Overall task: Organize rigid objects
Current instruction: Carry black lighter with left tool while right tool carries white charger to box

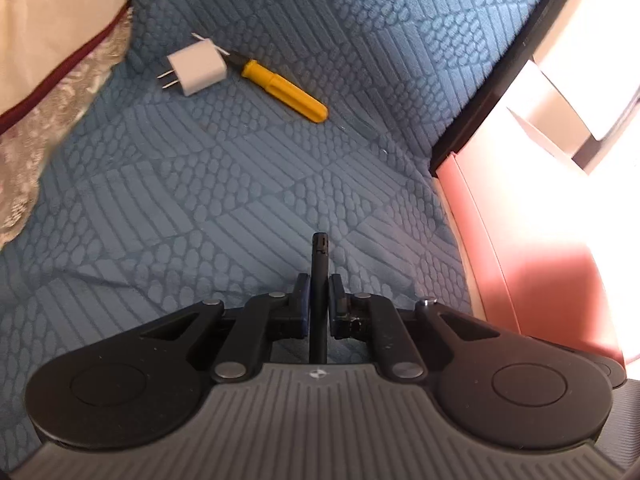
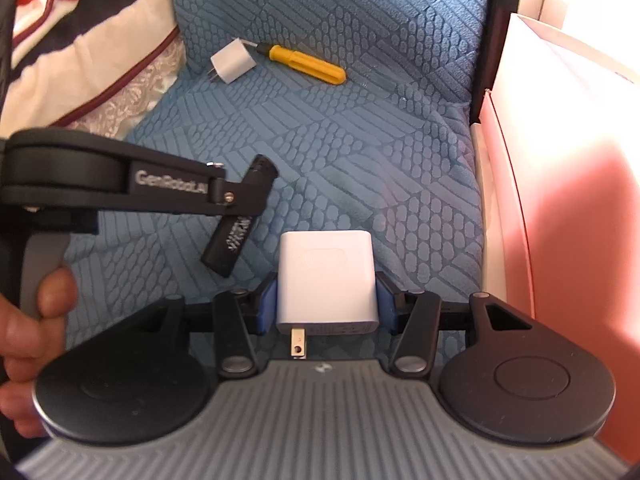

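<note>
My left gripper (image 1: 319, 286) is shut on a slim black stick-shaped object (image 1: 319, 264) that juts forward over the blue quilted cover (image 1: 280, 168). From the right wrist view, the same black object (image 2: 240, 224) hangs tilted in the left gripper (image 2: 244, 200), low over the cover. My right gripper (image 2: 327, 300) is shut on a large white plug adapter (image 2: 327, 276), its metal prong pointing back toward the camera. Farther off lie a small white plug adapter (image 1: 196, 69) (image 2: 233, 65) and a yellow-handled screwdriver (image 1: 284, 91) (image 2: 308, 65), touching each other.
A patterned cushion with dark red piping (image 1: 52, 80) (image 2: 92, 60) lies at the left. A black frame edge (image 1: 480, 120) and pink and white boxes (image 1: 540, 220) (image 2: 560, 160) border the cover at the right. A hand (image 2: 36, 328) holds the left gripper's handle.
</note>
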Available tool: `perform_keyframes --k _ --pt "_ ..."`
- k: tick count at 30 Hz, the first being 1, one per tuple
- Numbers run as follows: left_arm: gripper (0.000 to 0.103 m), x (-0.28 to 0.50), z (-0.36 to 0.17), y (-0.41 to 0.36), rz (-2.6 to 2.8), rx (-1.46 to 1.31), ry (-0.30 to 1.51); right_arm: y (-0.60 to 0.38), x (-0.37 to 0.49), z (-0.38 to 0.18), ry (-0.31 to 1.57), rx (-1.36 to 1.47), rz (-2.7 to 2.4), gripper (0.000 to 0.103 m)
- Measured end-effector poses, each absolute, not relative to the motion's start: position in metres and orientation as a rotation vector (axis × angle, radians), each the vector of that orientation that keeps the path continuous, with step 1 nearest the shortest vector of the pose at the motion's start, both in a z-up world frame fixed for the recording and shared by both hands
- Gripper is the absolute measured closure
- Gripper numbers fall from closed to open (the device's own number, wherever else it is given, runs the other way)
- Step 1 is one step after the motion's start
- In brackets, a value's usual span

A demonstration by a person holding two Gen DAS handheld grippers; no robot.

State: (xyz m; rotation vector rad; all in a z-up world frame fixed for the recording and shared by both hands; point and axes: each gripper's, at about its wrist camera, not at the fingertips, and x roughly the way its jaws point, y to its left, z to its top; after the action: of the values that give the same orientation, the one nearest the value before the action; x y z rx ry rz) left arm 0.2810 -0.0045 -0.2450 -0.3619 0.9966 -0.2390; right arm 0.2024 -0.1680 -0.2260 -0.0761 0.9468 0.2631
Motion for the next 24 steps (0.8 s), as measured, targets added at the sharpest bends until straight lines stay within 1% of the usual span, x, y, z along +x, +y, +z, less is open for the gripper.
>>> perform_keyframes --k 6,17,24 --pt "0.092 0.265 -0.23 0.003 -0.225 -0.38 0.978 -0.175 0.191 -0.207 0.9 -0.058 0.257 0.05" --pt "0.092 0.225 -0.184 0.008 -0.212 -0.37 0.914 -0.195 0.156 -0.17 0.891 0.024 0.273 0.05" --pt "0.092 0.195 -0.154 -0.005 -0.214 -0.373 0.874 -0.209 0.137 -0.143 0.85 0.024 0.274 0.05"
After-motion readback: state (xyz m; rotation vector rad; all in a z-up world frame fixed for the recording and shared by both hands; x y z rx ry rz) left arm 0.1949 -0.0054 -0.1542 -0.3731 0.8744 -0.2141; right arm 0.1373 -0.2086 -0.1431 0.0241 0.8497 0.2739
